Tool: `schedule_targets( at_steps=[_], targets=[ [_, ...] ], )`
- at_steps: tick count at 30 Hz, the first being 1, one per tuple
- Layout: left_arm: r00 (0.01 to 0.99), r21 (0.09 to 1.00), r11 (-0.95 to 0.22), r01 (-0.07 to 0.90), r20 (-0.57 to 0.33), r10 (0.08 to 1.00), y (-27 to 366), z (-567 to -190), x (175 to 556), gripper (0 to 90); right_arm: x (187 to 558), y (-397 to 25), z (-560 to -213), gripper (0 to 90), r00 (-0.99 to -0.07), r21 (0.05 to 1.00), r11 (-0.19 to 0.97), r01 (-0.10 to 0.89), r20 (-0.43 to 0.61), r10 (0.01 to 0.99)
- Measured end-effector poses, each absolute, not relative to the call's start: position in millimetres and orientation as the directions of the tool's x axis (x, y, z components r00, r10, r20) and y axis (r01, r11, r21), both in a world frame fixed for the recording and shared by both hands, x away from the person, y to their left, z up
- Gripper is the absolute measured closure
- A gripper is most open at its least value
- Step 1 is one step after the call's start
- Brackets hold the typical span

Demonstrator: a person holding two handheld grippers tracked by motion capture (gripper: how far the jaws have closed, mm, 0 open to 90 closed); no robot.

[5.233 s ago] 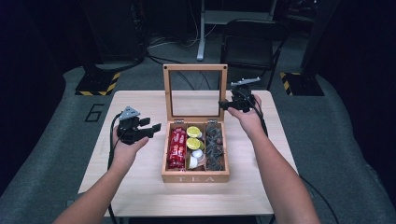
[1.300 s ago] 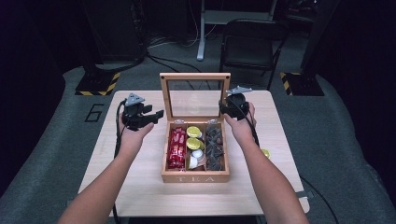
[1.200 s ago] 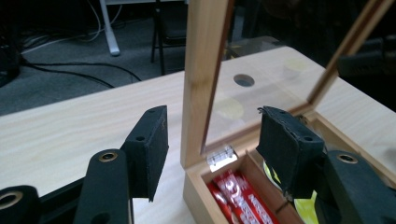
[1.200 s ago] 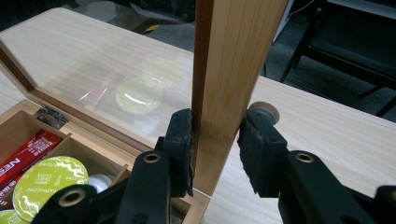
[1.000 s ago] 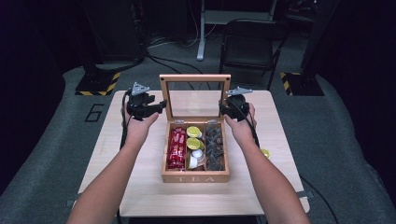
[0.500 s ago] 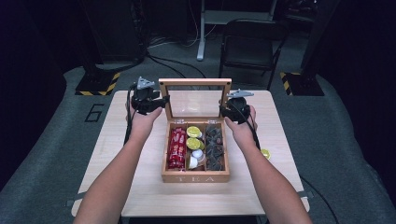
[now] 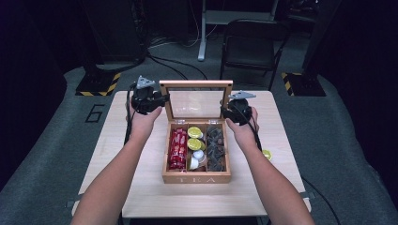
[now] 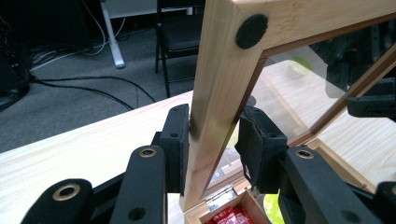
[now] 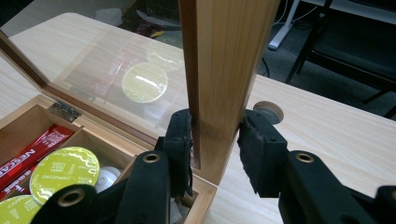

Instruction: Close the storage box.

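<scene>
A: Lid of the tea box is held upright over the back edge, mid-table, with the box open below it. What is gripping it?

B: Each side rail is straddled. The left gripper has one pad touching the left rail, while a small gap is seen at the other pad, so the jaws are nearly pressed together on the wood but not fully. The right gripper looks the same on the right rail: inner pad touching, outer pad just apart.

A: What could go wrong?

B: If the lid is swung down before both pads are seated, a rail could be lost and the lid dropped onto the hinge, jarring the glass pane. If one side is lowered faster than the other, the frame could be twisted. The light box could also be dragged across the table.

A: And the contents?

B: Red sachets and yellow pods lie low in their compartments, so closing is unlikely to be blocked by them.
</scene>
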State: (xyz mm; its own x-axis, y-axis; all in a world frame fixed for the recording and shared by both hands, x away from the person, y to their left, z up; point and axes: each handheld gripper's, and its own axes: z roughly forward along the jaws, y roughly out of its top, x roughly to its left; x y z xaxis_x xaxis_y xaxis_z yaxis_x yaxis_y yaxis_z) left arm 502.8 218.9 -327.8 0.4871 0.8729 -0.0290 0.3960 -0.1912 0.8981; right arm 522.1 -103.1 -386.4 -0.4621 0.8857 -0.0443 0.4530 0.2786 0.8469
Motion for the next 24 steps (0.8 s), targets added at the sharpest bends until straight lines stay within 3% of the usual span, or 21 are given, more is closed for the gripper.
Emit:
schedule_targets(
  at_steps=[12,24],
  targets=[
    [0.504,0.893,-0.217,0.394,-0.012,0.864,219,-328,491,63.6,507,-111,-371,62.2,-0.49,0.865,0.257,0.431,-0.015,0.872],
    [0.532,0.901,-0.227,0.369,-0.005,0.846,222,-322,481,60.7,487,-116,-347,57.0,-0.545,0.895,0.291,0.338,-0.066,0.836]
  ],
)
